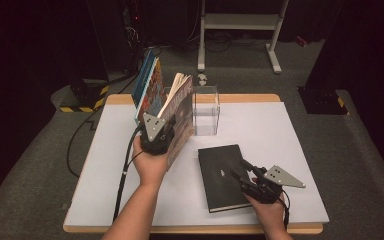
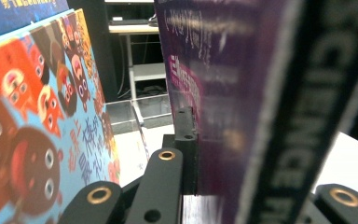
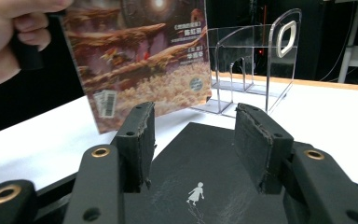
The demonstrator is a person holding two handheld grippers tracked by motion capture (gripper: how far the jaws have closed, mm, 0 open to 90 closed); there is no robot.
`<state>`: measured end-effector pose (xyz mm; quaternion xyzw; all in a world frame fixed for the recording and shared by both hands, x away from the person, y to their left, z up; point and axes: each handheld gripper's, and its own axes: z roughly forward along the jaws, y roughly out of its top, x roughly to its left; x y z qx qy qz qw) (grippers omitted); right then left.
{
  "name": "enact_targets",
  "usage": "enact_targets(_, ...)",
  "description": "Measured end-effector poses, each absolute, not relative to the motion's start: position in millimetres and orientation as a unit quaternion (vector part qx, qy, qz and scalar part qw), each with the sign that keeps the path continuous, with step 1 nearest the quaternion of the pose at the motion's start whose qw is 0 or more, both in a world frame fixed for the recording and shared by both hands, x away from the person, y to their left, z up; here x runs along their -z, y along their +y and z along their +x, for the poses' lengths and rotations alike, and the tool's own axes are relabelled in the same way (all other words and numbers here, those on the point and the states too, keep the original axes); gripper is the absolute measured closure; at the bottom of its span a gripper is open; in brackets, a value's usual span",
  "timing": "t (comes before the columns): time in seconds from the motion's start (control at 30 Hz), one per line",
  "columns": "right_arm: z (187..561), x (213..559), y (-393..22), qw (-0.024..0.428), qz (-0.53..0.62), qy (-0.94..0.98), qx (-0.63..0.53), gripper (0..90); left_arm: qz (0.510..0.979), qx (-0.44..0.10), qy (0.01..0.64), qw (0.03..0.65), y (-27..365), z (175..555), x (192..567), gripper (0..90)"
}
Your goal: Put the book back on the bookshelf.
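Observation:
My left gripper (image 1: 166, 129) is shut on a purple-spined book (image 1: 181, 112), held upright and tilted with its pages fanned at the top. In the left gripper view that book (image 2: 242, 93) sits between the jaws, beside a colourful cartoon-cover book (image 2: 42, 121). A black book (image 1: 222, 177) lies flat on the table. Just above its right edge, my right gripper (image 1: 241, 169) hovers open. In the right gripper view the pads (image 3: 137, 140) stand apart over the black cover (image 3: 205, 186), with nothing between them. The held book's back cover (image 3: 144, 56) shows farther off, gripped by a hand.
A clear acrylic book stand (image 1: 206, 110) sits at the back middle of the white table (image 1: 290, 145), also seen as the stand (image 3: 261, 60) behind the held book. Blue and colourful books (image 1: 147, 87) lean upright at its left. Cables trail off the table's left side.

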<state>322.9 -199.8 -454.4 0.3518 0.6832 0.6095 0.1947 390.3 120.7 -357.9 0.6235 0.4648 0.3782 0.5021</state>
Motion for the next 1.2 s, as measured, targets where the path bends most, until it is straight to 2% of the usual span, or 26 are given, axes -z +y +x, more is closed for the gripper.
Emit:
enact_targets(0.63,324,453,-204,0.191,0.355,0.676,-0.616,47.9,0.604,-0.399,0.486,0.49,114,447,355,83.7)
enact_targets(1.2,324,454,-206,0.188,0.355,0.675,-0.619,47.8,0.598,-0.414,0.495,0.475,102,482,364,83.7)
